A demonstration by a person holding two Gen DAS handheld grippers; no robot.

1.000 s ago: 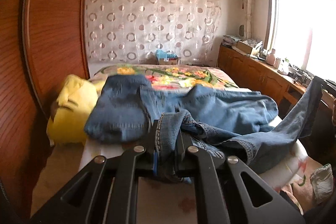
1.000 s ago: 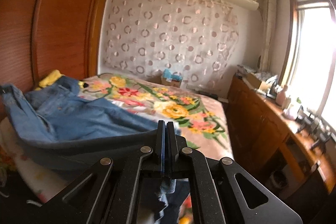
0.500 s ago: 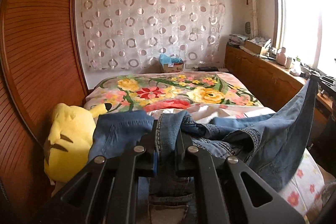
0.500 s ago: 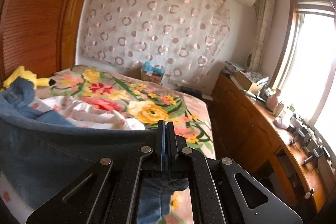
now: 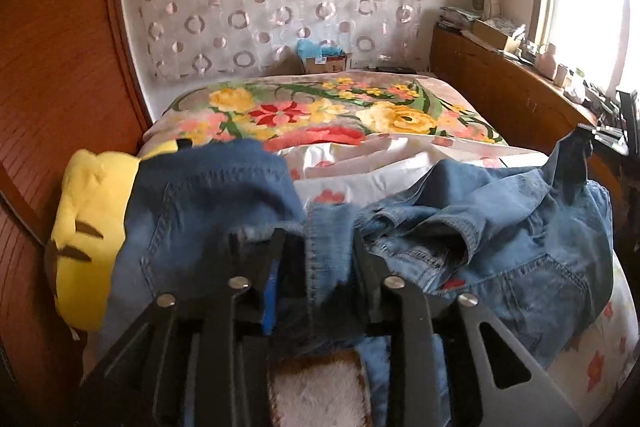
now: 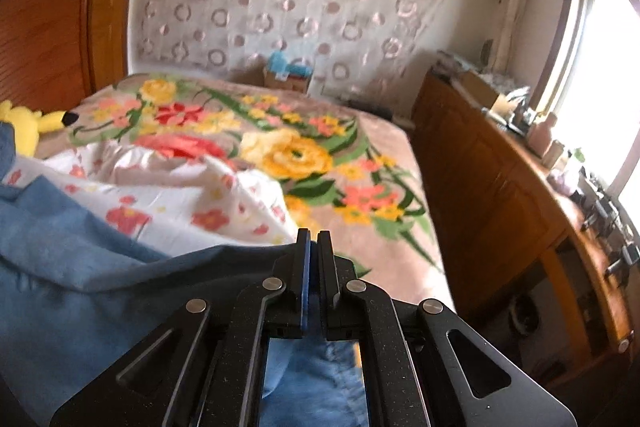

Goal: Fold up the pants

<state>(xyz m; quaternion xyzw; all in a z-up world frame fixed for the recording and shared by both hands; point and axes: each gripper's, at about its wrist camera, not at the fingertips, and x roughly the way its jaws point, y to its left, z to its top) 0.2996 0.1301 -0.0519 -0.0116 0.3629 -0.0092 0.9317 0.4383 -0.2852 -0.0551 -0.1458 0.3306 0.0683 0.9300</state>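
Pants: blue denim jeans [image 5: 500,227] lie bunched across the near end of the bed [image 5: 320,115], on a white floral sheet, one part draped over a yellow plush toy [image 5: 88,211].
Left gripper: left gripper [image 5: 316,255] has its fingers spread apart; a strip of waistband or hem denim sits loose between them, not pinched.
Right gripper: right gripper [image 6: 314,247] is nearly together, clamped on a thin edge of the jeans [image 6: 80,267]; cloth hangs below the fingers.
Handling: judged heavy for cloth, soft, limp, high friction. Won't slip on the pads but sags and drags on the sheet. Seams and waistband are stiffest.
Where to hold: waistband corners or leg hems, at the doubled seams. Single-layer mid-panel grabs just bunch.
Step, my read: jeans not flat yet; layout needed before any fold.
Risk: left side looks unsecured, so a lift on the right alone would likely twist the legs. Sheet may ride up with the denim.
Blur: right view is soft, so exact grip depth is unclear.
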